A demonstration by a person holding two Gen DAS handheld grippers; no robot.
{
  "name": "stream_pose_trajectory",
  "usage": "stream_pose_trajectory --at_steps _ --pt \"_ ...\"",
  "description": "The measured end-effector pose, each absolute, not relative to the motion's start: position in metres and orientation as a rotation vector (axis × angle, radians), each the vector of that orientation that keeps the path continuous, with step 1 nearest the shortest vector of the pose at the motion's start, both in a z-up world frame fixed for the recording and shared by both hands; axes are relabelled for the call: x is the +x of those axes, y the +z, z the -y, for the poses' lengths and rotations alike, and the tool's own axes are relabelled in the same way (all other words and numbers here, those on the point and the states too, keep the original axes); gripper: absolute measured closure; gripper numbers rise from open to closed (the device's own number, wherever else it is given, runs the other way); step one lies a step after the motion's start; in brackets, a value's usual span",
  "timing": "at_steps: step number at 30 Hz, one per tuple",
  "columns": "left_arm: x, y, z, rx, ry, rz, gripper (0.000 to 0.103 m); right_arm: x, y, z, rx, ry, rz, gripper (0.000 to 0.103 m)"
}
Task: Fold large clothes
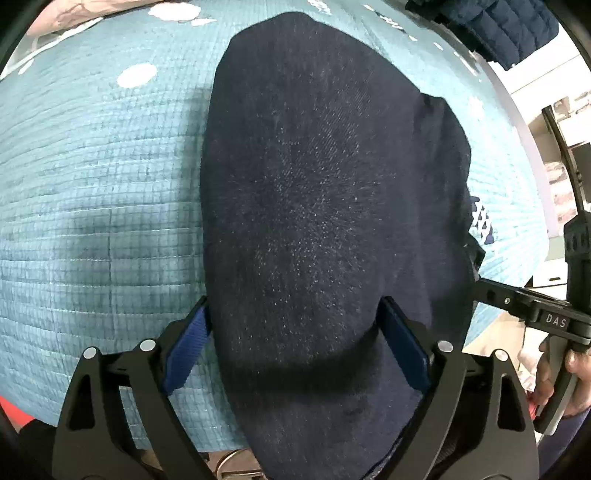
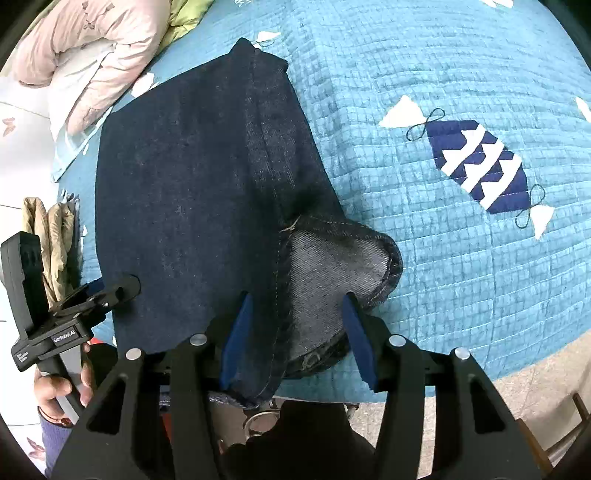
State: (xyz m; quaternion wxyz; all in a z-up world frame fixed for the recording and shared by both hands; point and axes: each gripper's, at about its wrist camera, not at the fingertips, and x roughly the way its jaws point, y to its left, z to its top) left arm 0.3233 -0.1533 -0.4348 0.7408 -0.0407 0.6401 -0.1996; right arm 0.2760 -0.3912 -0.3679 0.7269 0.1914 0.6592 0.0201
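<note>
Dark blue jeans (image 1: pixel 314 184) lie folded on a teal quilted bed cover (image 1: pixel 92 184), their near end hanging over the bed's edge. My left gripper (image 1: pixel 295 343) points down over that end, jaws wide, one blue pad on each side of the denim without squeezing it. In the right wrist view the jeans (image 2: pixel 184 184) stretch away from me, and a flap (image 2: pixel 332 266) at the waist shows its grey inner side. My right gripper (image 2: pixel 295 306) stands half open around this flap, its pads clear of the cloth. The left gripper (image 2: pixel 110 291) rests at the jeans' left edge.
A pink and white duvet (image 2: pixel 85 55) is bunched at the far left of the bed cover (image 2: pixel 443 258). A beige garment (image 2: pixel 51 236) lies by the left edge, a dark padded jacket (image 1: pixel 509 26) at the far right corner. Bare floor (image 2: pixel 535 369) lies beyond the near edge.
</note>
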Motion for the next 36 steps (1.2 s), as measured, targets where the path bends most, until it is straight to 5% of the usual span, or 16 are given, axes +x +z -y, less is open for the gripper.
stream_pose_trajectory --at_steps 13,17,25,33,36 --pt "0.331 -0.439 0.175 -0.066 -0.423 -1.418 0.011 0.276 -0.379 0.385 0.273 -0.020 -1.487 0.047" --pt "0.333 -0.439 0.176 -0.064 -0.423 -1.422 0.011 0.282 -0.384 0.396 0.270 -0.101 -1.497 0.024" --pt "0.336 -0.442 0.182 -0.059 -0.415 -1.420 0.008 0.273 -0.413 0.428 0.618 0.062 -1.544 0.026" --pt "0.341 -0.455 0.184 -0.128 -0.421 -1.459 0.006 0.292 -0.430 0.417 0.645 0.109 -1.593 0.032" --pt "0.343 -0.459 0.185 -0.155 -0.422 -1.470 0.005 0.295 -0.420 0.407 0.576 0.138 -1.567 0.048"
